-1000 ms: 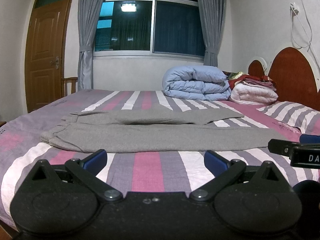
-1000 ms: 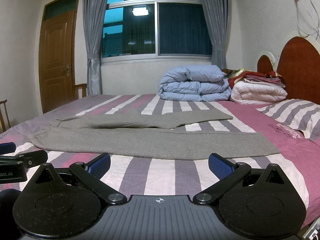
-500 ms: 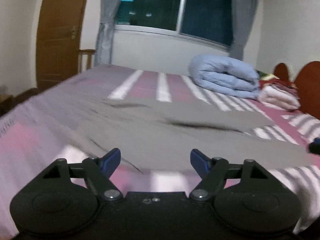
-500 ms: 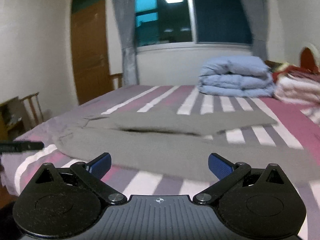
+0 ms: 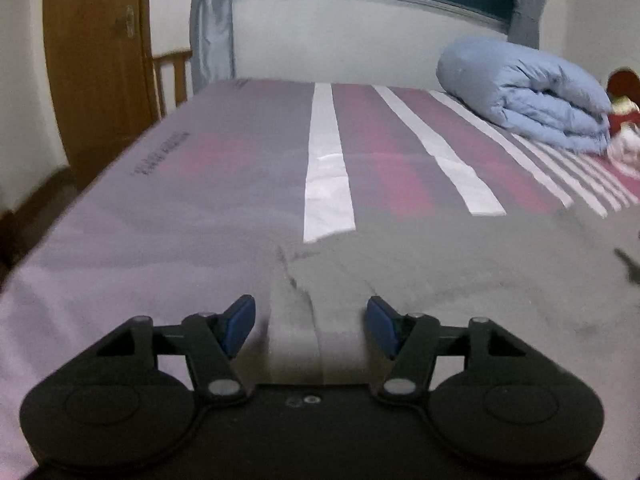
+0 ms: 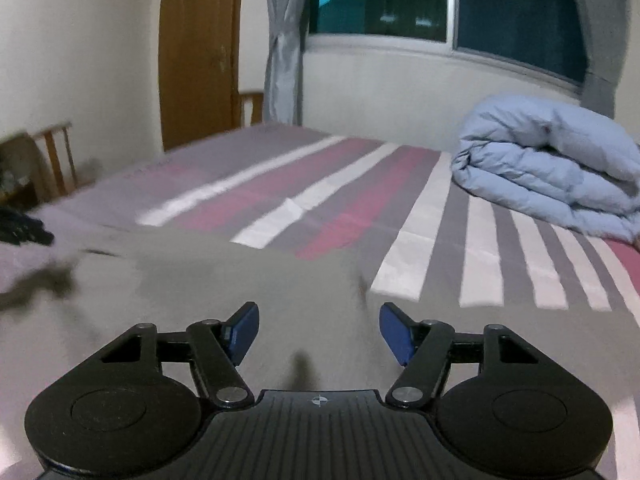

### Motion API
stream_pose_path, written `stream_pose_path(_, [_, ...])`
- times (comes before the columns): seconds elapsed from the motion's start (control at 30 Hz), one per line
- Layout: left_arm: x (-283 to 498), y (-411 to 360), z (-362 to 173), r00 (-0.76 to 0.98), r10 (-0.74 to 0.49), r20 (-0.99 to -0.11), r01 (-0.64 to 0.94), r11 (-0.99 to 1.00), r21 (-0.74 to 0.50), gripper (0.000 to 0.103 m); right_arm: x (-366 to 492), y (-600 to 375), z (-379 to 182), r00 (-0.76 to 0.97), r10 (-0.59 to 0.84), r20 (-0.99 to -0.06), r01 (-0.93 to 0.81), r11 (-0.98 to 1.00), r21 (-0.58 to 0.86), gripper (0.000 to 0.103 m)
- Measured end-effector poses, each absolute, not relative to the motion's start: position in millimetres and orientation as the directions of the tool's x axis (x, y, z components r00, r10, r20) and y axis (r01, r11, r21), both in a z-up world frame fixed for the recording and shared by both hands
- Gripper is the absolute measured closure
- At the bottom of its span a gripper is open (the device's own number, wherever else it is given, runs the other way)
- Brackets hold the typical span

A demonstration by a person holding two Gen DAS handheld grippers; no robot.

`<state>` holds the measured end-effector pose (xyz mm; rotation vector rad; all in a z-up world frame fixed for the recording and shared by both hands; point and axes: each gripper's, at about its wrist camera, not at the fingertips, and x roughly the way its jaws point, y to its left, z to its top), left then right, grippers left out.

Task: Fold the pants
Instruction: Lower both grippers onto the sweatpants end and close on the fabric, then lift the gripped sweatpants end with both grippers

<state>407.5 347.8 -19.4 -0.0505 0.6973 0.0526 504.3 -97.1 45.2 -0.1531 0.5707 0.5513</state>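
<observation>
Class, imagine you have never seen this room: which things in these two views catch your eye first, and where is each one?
The grey pants spread over the near part of the striped bed, running right under both cameras. The left gripper straddles a wrinkled edge of the pants, and the right gripper sits over flat grey cloth; both jaws have just been closing but no pad presses yet. A rolled blue quilt lies far right, below the window.

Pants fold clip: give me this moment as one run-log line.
stage: reaching for grey pants on striped bed | left claw: closing, astride waist edge, not gripping | right claw: closing, over fabric, nothing held
</observation>
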Motion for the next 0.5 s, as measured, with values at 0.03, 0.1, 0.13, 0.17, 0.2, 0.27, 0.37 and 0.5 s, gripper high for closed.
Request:
stream_pose_path(0.03, [420.9,354.0,-24.5,0.760,0.016,-0.650,-0.068,0.996,-0.055,0.050,521.5,-91.0,38.6,0.698,0.445,-0.561,-0.534,0.845,0.005,0.036])
stream_pose_path(0.1, [441.3,363.3,-33.3,0.750,-0.012,-0.662,-0.067,0.993,-0.094,0.050,559.3,-81.6,25.4,0.691,0.422,-0.587,-0.520,0.854,0.003,0.036])
stream_pose_path(0.13, [452.4,367.6,-39.2,0.733,-0.026,-0.679,-0.066,0.992,-0.109,0.050,573.8,-78.5,21.9,0.678,0.428,-0.598,-0.518,0.855,0.023,0.036])
stream_pose_path(0.17, [464.1,371.1,-43.9,0.719,-0.035,-0.694,-0.067,0.991,-0.119,0.050,589.2,-77.1,17.2,0.665,0.431,-0.610,-0.515,0.856,0.044,0.036])
stream_pose_path(0.2, [470.5,374.1,-49.7,0.707,-0.046,-0.705,-0.062,0.990,-0.126,0.050,600.6,-75.6,14.3,0.649,0.440,-0.621,-0.520,0.852,0.061,0.036])
stream_pose_path(0.27, [482.1,376.8,-60.5,0.681,-0.067,-0.729,-0.052,0.989,-0.140,0.048,617.0,-73.7,10.0,0.598,0.478,-0.643,-0.546,0.831,0.109,0.054])
stream_pose_path(0.37, [494.8,382.4,-68.4,0.676,-0.099,-0.730,-0.040,0.985,-0.170,0.048,623.7,-78.1,5.7,0.546,0.500,-0.672,-0.559,0.815,0.152,0.079])
stream_pose_path(0.5, [498.4,391.9,-68.8,0.681,-0.145,-0.718,-0.005,0.979,-0.203,0.058,622.1,-87.8,4.2,0.520,0.520,-0.677,-0.583,0.796,0.164,0.086])
